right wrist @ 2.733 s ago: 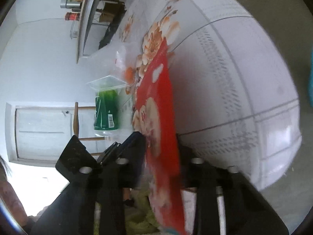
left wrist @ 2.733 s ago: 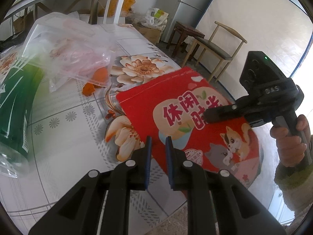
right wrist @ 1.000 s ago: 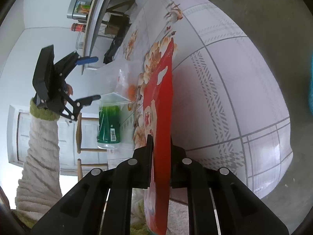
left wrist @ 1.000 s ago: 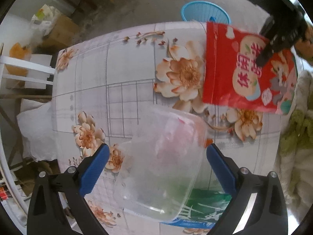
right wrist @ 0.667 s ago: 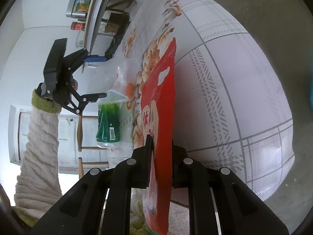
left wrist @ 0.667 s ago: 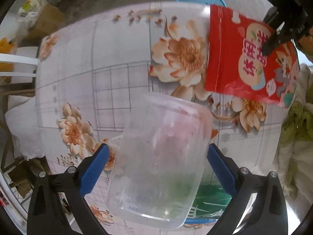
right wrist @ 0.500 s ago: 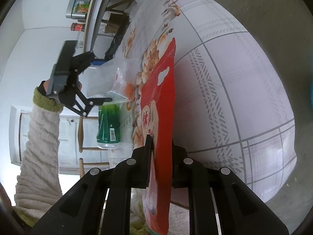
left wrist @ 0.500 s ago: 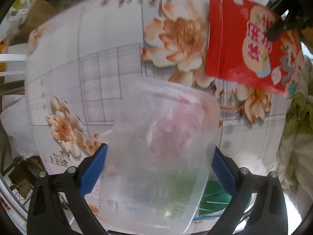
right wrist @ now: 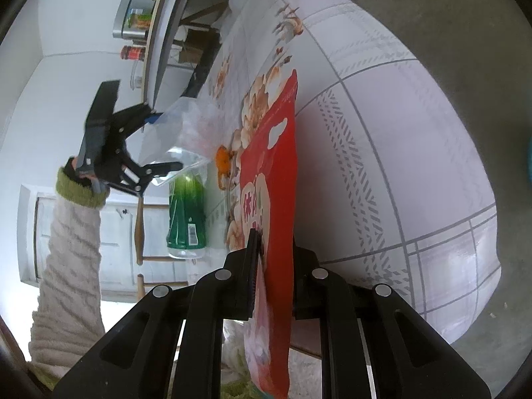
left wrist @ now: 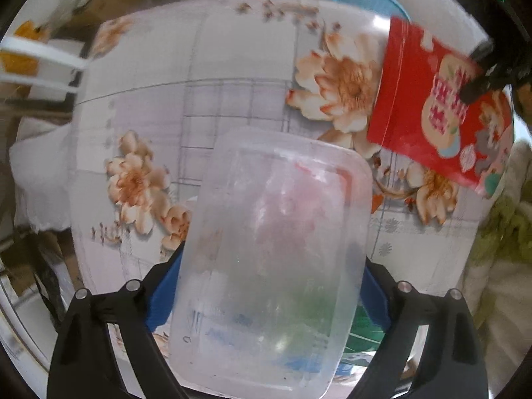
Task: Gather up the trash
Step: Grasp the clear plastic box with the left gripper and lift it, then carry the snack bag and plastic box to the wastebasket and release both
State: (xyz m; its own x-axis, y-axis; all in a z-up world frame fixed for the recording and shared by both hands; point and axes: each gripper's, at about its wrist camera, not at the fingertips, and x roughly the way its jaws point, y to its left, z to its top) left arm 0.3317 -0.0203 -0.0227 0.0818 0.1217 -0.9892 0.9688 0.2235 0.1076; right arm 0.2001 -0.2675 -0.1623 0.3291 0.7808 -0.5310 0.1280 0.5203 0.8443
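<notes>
Trash — one red pouch (right wrist: 271, 199) in right tongs (right wrist: 271, 259) | one clear container (left wrist: 269, 259) between closing left tongs (left wrist: 266, 292)

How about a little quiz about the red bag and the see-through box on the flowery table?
1. Pick one: what is the right gripper shut on?
A. the green bottle
B. the red snack bag
C. a spoon
2. True or false: the clear plastic container is lying inside the blue basket.
3. Fill in the gap: the tablecloth is printed with big ____.

Key:
1. B
2. False. It is over the tablecloth.
3. Flowers
</notes>
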